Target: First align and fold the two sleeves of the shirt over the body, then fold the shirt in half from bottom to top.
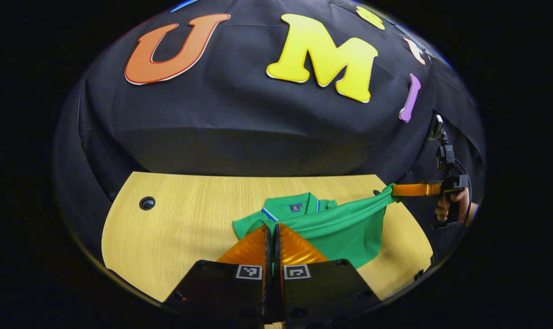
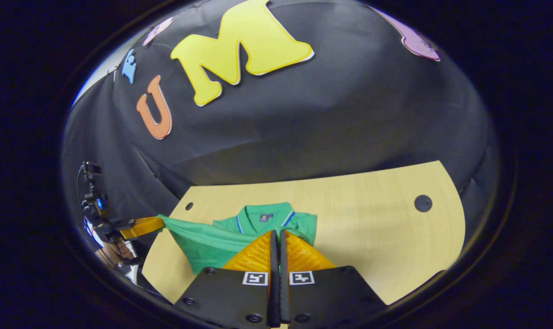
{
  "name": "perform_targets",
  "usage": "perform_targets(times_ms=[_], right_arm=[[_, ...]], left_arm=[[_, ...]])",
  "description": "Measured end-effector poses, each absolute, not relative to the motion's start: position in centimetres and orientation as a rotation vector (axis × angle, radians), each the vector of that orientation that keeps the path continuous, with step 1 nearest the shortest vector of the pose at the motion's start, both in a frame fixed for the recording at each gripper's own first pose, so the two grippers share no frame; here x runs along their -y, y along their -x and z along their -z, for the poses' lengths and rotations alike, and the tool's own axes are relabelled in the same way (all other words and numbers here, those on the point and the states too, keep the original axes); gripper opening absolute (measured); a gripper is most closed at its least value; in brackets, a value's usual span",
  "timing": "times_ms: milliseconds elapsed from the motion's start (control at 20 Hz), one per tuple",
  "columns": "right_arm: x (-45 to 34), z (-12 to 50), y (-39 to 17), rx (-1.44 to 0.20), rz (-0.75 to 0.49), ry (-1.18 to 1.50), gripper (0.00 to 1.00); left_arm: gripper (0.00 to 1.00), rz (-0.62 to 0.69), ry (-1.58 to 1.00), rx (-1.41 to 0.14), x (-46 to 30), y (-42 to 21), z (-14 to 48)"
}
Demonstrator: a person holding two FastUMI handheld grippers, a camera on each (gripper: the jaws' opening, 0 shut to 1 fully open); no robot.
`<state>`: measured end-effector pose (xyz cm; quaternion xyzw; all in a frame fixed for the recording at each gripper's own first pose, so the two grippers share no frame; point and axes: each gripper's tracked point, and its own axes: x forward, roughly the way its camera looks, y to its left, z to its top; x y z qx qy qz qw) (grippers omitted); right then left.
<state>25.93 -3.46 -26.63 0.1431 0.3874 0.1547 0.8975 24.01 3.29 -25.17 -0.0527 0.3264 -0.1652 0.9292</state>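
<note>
Both grippers, left and right, clamped on green shirt above table.

Wooden table; green shirt lying on it.

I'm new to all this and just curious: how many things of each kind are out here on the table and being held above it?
Green shirt: 1
Handheld grippers, left gripper and right gripper: 2
Wooden table: 1
Total: 4

Pale wooden table — black cloth wall (creased) behind.
</note>
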Motion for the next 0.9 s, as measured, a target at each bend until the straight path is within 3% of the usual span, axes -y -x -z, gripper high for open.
perform_targets(times_ms=[400, 650, 700, 900], right_arm=[[2.5, 34.6, -34.1, -0.714, -0.285, -0.258, 0.0], [2.7, 40.8, -35.4, -0.765, -0.261, -0.21, 0.06], [2.9, 41.6, -35.6, -0.777, -0.255, -0.192, 0.0], [2.7, 43.0, -35.7, -0.8, -0.216, -0.164, 0.03]], left_arm=[[0.03, 0.274, 0.12, -0.668, -3.5, -31.8, 34.9], [0.03, 0.264, 0.081, -0.68, -3.3, -34.3, 40.0], [0.03, 0.26, 0.068, -0.681, -3.5, -34.4, 40.6], [0.06, 0.221, 0.051, -0.687, -3.5, -35.0, 41.8]])
